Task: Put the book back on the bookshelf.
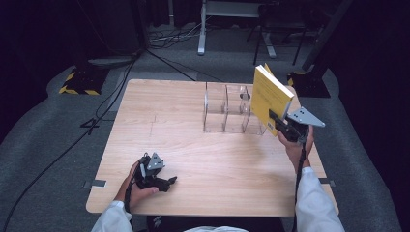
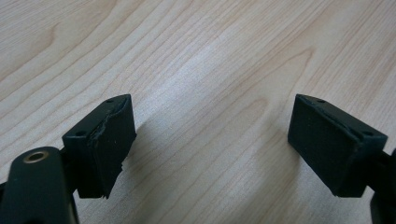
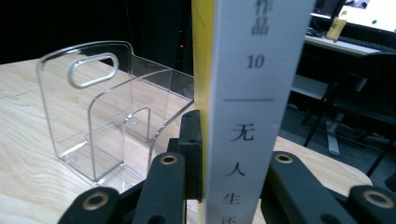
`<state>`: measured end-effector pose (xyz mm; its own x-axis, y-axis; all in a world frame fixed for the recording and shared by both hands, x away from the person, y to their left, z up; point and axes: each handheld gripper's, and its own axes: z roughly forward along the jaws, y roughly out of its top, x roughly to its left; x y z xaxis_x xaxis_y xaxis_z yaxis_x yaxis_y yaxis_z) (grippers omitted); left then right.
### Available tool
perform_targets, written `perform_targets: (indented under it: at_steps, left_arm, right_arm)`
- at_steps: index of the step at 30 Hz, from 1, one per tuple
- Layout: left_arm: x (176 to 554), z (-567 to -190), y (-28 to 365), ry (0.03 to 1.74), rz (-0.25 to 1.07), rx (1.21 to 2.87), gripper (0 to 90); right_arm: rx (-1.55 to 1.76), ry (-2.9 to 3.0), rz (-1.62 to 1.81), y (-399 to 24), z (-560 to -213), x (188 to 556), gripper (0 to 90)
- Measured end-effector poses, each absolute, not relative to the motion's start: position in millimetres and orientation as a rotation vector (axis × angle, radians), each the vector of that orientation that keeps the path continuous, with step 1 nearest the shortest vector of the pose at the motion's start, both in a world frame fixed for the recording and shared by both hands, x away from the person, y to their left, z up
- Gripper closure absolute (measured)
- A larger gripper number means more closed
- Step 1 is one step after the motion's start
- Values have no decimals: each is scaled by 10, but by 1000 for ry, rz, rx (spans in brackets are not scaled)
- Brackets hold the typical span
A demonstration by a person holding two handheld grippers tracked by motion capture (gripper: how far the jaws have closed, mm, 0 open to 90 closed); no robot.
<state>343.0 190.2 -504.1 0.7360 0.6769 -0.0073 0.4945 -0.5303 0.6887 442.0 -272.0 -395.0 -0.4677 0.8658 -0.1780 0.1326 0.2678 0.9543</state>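
Left hand (image 1: 137, 186) lay low at the near edge, white sleeve at the wrist | its black two-jaw left gripper (image 1: 170, 181) pointed right, jaws wide apart, nothing between the pads (image 2: 108, 140) | right hand (image 1: 296, 145) was raised on an outstretched forearm | black right gripper (image 1: 276, 118) clamped tight, grey plate on top.

**A recording lab**

A lone wooden table (image 1: 193, 159) stands on grey carpet (image 1: 43, 145) in a dark room. Cables (image 1: 72, 140) trail across the floor, hazard-striped stand bases (image 1: 77, 82) flank it, and a monitor (image 3: 369, 14) glows on a desk behind.
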Motion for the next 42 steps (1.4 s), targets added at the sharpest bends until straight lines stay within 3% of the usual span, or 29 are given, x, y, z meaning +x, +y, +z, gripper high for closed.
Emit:
perform_targets:
  at_steps: [16,42]
  left_arm:
    - [3426,-5046,1897,882,335,2237,158]
    - [3426,-5046,1891,885,336,2237,158]
  right_arm:
    - [977,1783,1164,-2483,-4150,4650,764]
    - [1077,1724,1182,-2451,-4457,4817,763]
